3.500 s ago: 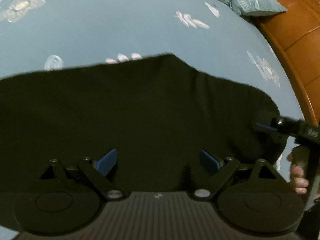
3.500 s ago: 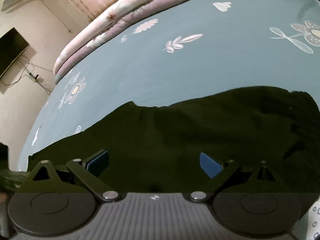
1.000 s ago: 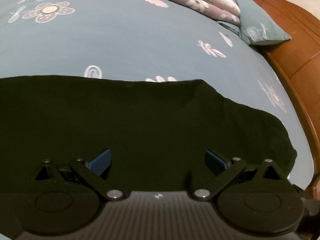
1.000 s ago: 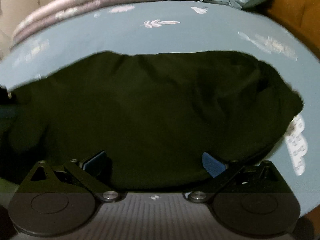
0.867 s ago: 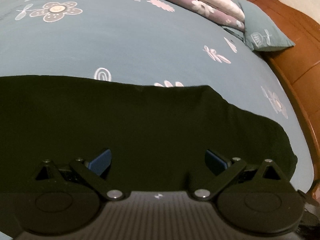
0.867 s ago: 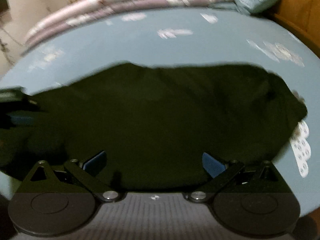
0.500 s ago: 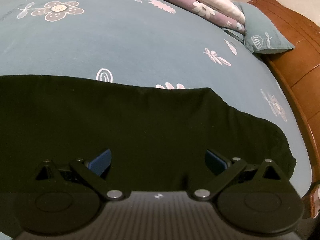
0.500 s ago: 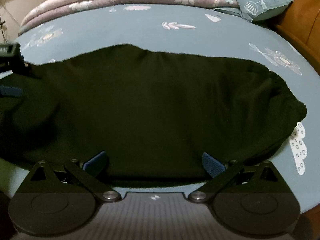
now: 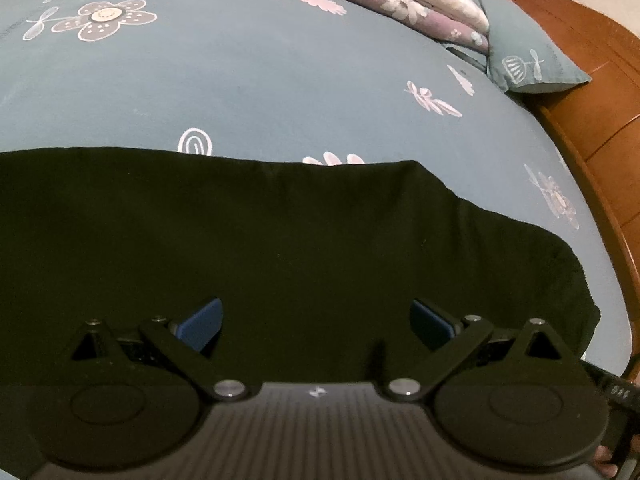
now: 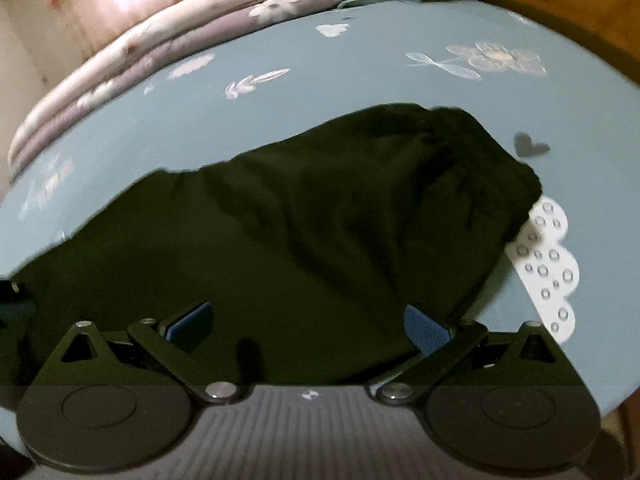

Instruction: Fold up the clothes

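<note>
Black garment (image 9: 280,248) cut off at left edge (left wrist view); folds indistinguishable; right wrist view motion-blurred.

I hold the left tool (image 9: 316,322) level, its two blue-padded fingers (image 9: 200,322) spread wide apart with nothing between them. I hold the right tool (image 10: 306,326) likewise, fingers (image 10: 426,332) spread wide and gripping nothing.
</note>
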